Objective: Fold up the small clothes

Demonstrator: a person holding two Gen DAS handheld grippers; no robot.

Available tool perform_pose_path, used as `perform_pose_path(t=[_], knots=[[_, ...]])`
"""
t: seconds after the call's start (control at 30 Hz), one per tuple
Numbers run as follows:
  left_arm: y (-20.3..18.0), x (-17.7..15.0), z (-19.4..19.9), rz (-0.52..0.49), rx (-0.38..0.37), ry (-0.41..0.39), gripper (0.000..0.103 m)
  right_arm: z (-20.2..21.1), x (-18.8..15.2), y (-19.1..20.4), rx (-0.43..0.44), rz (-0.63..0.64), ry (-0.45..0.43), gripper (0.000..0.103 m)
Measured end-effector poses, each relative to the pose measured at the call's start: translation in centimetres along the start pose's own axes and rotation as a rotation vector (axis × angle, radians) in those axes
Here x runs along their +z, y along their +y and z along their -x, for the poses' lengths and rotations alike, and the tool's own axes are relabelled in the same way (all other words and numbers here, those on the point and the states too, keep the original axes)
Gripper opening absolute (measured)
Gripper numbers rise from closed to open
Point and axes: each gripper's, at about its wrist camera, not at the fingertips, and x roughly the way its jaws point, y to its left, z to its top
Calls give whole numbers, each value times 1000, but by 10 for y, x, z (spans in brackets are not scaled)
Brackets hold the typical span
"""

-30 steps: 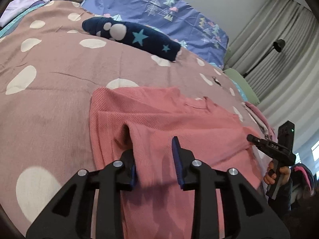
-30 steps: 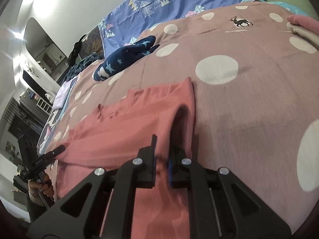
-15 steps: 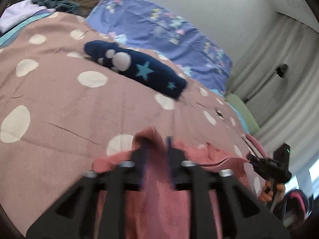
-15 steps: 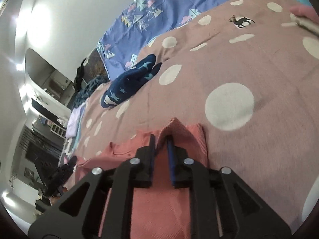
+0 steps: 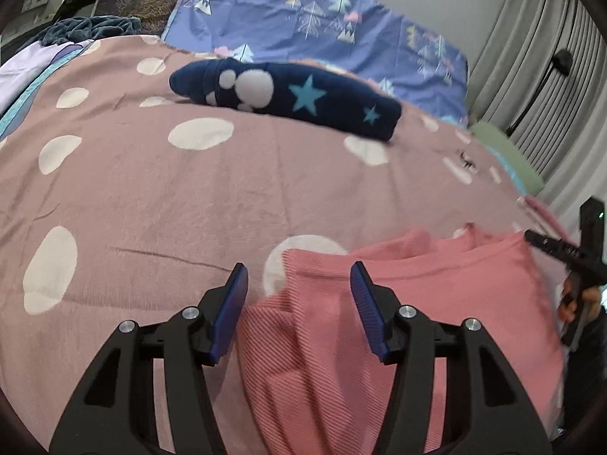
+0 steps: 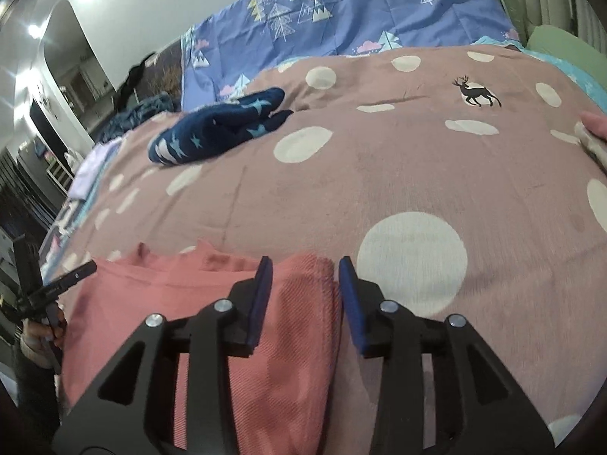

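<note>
A pink ribbed garment (image 5: 417, 295) lies folded over on the dotted mauve bedspread (image 5: 151, 197). My left gripper (image 5: 299, 284) is open, its jaws wide apart over the garment's left folded corner, holding nothing. In the right wrist view the same garment (image 6: 182, 303) lies below my right gripper (image 6: 305, 280), which is open over the garment's right folded edge. The other gripper shows at the edge of each view, at right (image 5: 569, 254) and at left (image 6: 57, 284).
A folded navy garment with stars and white dots (image 5: 288, 98) lies farther back on the bedspread; it also shows in the right wrist view (image 6: 220, 129). A blue patterned quilt (image 5: 322, 34) lies behind it. More clothes (image 5: 76, 30) sit at the far left. Curtains (image 5: 550, 57) hang at right.
Both grippers shut on the pink garment's corners, lifted and carried them forward, folding it over. Both have now opened and let go; the garment lies folded.
</note>
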Motion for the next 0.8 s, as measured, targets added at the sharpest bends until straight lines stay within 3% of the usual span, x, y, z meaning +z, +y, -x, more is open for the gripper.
perform_pose_path(t=[0.03,0.07,0.1,0.13,0.17,0.33,0.47,0.53,0.67,0.73,0.8], knots=[[2,1,-4,-1,4,13,50,-5,1,-1,-3,2,11,38],[3,2,-7,-1,-2,19,35,-7,0,-1,-2,3,15,37],[3,2,-7,1,-10,19,16,-9,0,-1,-1,4,17,18],[4,4,-6,3,-27,10,7,-10,0,-1,10,10,14,6],[3,4,-4,1,-34,-3,4,-9,1,-1,15,10,9,6],[-16,13,33,-77,-42,-136,3,25,9,6,80,6,-129,5],[-25,28,45,-123,-13,-205,3,20,23,4,62,-4,-153,5],[-21,34,30,-117,-5,-178,4,-1,25,-2,54,-18,-107,7],[-11,27,-19,-117,37,-43,6,-40,15,-18,1,-73,11,10],[-5,23,-30,-84,64,11,12,-34,11,-23,18,-106,-10,12],[-5,24,-20,-72,61,-23,24,-20,11,-23,3,-101,-32,16]])
